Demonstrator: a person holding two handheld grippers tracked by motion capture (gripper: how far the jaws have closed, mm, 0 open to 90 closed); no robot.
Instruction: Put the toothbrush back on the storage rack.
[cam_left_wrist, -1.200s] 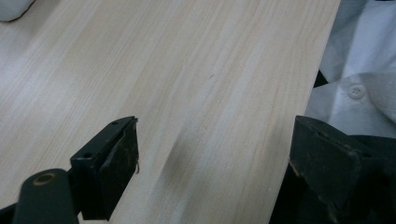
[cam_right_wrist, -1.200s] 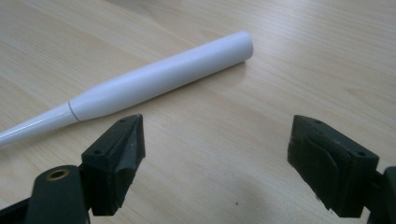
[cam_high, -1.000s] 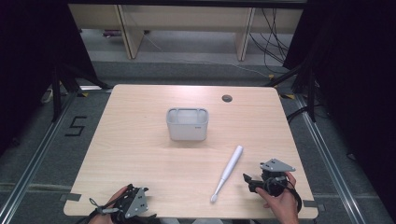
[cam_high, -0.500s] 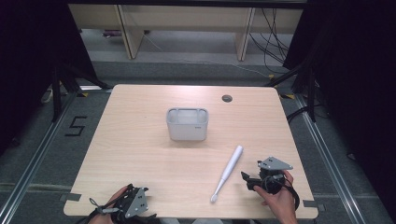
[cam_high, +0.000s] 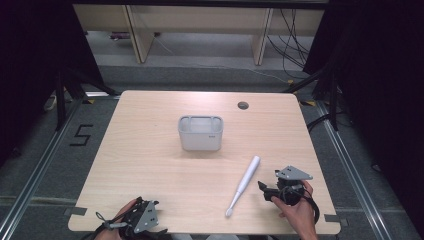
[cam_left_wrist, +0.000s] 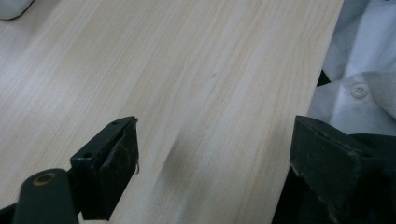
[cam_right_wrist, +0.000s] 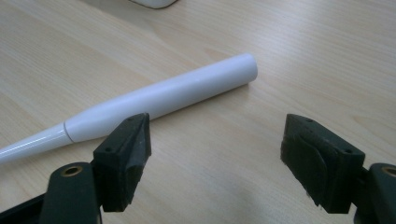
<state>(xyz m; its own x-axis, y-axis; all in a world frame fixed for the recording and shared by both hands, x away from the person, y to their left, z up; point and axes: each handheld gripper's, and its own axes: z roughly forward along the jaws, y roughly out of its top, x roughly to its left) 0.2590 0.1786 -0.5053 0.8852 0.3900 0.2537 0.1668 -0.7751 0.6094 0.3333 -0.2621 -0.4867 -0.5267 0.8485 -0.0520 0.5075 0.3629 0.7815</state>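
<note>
From the high view I see a pale wooden surface (cam_high: 150, 150) with a grey open-topped container (cam_high: 200, 133) standing near its middle, and a white toothbrush-like wand (cam_high: 243, 185) lying flat on the wood nearer to me and to the right of the container, well apart from it. The wand lies on a slant, its thick end pointing up toward the container and its thin tip toward my edge of the surface. My right hand-held gripper (cam_high: 265, 191) sits low over the wood just to the right of the wand, held in my right hand (cam_high: 296, 212), its jaws aimed toward the wand. In the right gripper view the right hand-held gripper (cam_right_wrist: 215, 163) has its two black jaws spread wide with bare wood between them; the wand (cam_right_wrist: 163, 100) lies just beyond the left jaw, crossing the frame, apart from both jaws. My left hand-held gripper (cam_high: 137, 220) rests at the near left edge of the surface, held in my left hand (cam_high: 120, 220). In the left gripper view the left hand-held gripper (cam_left_wrist: 212, 163) also has its jaws spread wide, gripping nothing, over the edge of the surface, with pale cloth (cam_left_wrist: 359, 79) showing beyond that edge.
</note>
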